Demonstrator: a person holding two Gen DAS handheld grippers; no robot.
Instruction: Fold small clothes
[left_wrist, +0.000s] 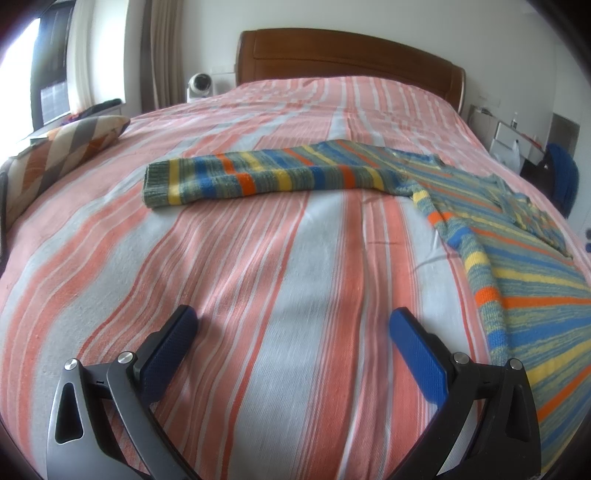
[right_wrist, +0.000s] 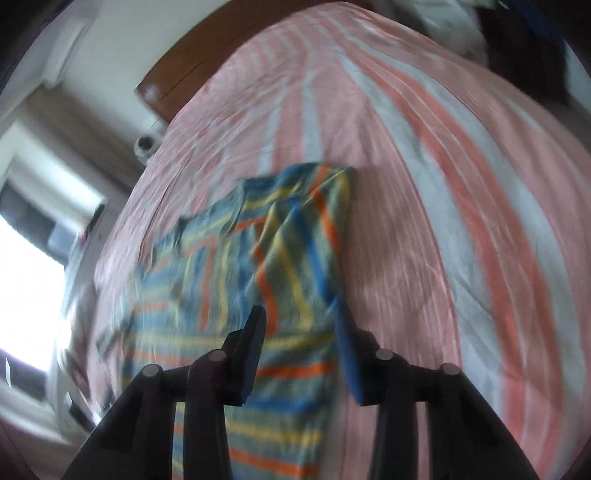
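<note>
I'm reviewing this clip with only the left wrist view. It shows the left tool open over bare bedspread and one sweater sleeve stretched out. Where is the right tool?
Observer: The right tool hangs over the striped sweater, near the edge that borders the bare bedspread.
Reviewer: Open or shut?
Observer: Its jaws stand apart, with sweater showing between them. Blur hides any contact.
Reviewer: And the second sleeve?
Observer: The second sleeve appears folded across the sweater's body.
</note>
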